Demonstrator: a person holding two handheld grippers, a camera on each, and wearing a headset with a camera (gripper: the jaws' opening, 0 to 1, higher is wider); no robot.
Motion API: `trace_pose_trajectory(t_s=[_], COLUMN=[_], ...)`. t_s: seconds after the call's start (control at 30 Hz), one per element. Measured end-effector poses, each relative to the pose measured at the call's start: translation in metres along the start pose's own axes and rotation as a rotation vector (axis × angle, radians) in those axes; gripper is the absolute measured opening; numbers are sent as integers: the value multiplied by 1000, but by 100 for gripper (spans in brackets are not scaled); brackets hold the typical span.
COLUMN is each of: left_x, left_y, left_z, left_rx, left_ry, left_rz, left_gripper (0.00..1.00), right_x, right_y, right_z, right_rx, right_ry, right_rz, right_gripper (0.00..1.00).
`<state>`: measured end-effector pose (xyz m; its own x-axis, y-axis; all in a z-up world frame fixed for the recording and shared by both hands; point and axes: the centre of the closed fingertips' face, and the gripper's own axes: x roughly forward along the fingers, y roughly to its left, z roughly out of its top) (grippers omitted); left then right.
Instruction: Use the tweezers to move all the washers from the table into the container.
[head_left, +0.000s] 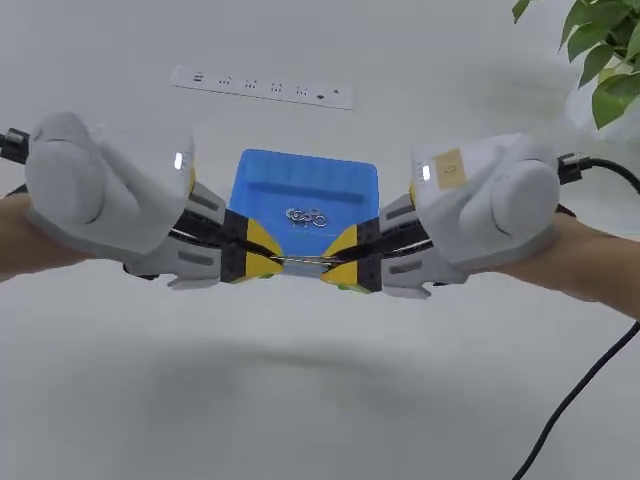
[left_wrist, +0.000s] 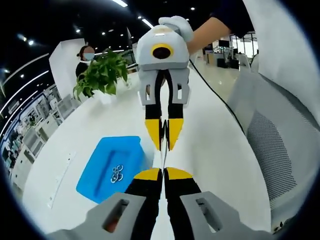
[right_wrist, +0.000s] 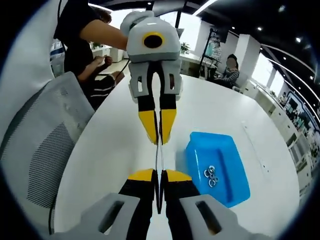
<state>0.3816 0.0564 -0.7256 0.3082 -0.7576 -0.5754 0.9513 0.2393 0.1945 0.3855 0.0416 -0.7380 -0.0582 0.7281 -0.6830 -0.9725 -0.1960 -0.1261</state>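
Here, left claw (head_left: 262, 248) and right claw (head_left: 342, 258) face tip-to-tip, clamping tweezers (head_left: 300, 261).

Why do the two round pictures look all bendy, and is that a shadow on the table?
Left gripper view: the fisheye lens curves the table and the chair. Right gripper view: same bending, plus a bright ceiling light. Head view: straight lines, sharp washers, and yes, a soft blurry shadow on the table under the left gripper and right gripper.

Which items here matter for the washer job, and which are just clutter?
Job: tweezers, held by left gripper and right gripper; washers, lying in blue container.
Lying about: power strip, plant, mesh chair.
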Motion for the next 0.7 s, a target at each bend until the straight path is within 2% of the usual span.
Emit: trace_pose_trajectory(t_s=[0.13,0.23,0.27,0.43,0.57,0.7], left_x=[18,26,29,37,41,44], left_y=[1,2,3,2,3,2], left_z=[-23,-38,-41,-52,-59,-62], left_rx=[-55,-111,-110,-125,-149,-155], left_ry=[51,59,66,95,111,124], left_rz=[-23,-42,-44,-64,-61,-70], left_gripper=[6,6,6,6,7,7], right_x=[21,35,37,45,50,51], right_y=[-3,-6,-6,-5,-5,-6], right_z=[-23,-37,-39,-48,-55,-54], right_rx=[23,69,67,66,52,69], right_ry=[64,80,87,124,159,152], right_rz=[13,31,34,48,41,34], right_gripper=[8,8,8,8,9,9])
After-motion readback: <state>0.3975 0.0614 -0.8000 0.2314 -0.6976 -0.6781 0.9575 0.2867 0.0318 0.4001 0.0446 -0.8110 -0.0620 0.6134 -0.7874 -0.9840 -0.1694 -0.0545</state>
